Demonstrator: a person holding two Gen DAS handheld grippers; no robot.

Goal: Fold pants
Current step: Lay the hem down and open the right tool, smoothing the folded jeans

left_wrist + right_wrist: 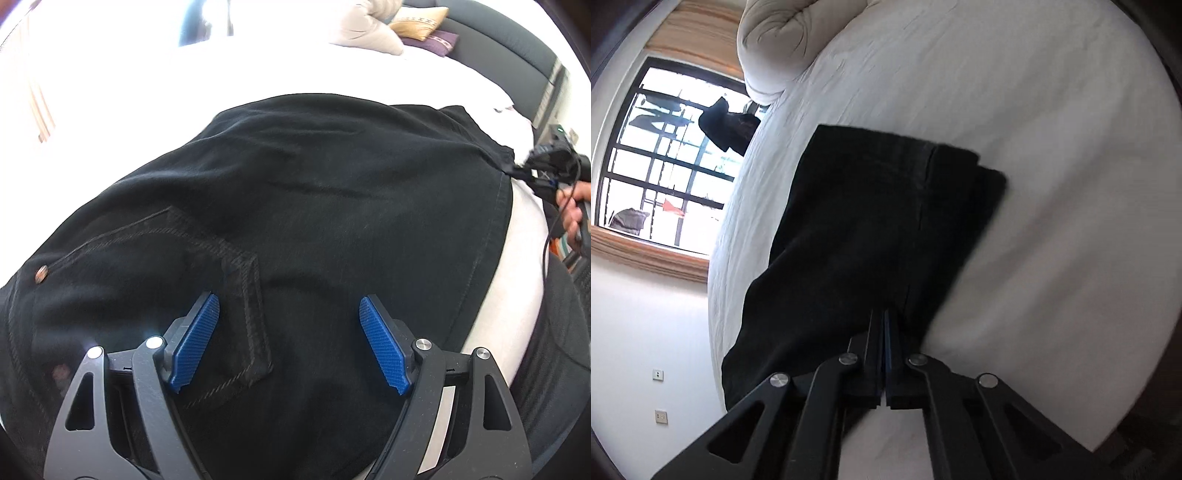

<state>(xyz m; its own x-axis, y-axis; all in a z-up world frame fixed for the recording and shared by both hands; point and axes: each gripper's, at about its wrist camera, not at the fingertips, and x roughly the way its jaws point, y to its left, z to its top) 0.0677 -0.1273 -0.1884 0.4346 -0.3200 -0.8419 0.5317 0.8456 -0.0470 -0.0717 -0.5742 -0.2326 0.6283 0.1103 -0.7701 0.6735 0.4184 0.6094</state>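
Black pants [314, 206] lie spread on a white bed, back pocket [207, 280] facing up. My left gripper [289, 299] hovers open just over the pocket area, its blue pads [195, 343] wide apart with nothing between them. At the right edge of the left wrist view, my right gripper [515, 170] pinches the far corner of the pants. In the right wrist view the pants [871, 206] stretch away as a folded dark strip. The right gripper [883, 317] is shut on their near edge, which is slightly lifted.
The white bed sheet [1052, 147] surrounds the pants. A rolled cream duvet [768, 48] and pillows [417, 22] sit at the head of the bed. A barred window [657, 155] is beyond the bed's left side. A person's hand [570, 210] holds the right gripper's handle.
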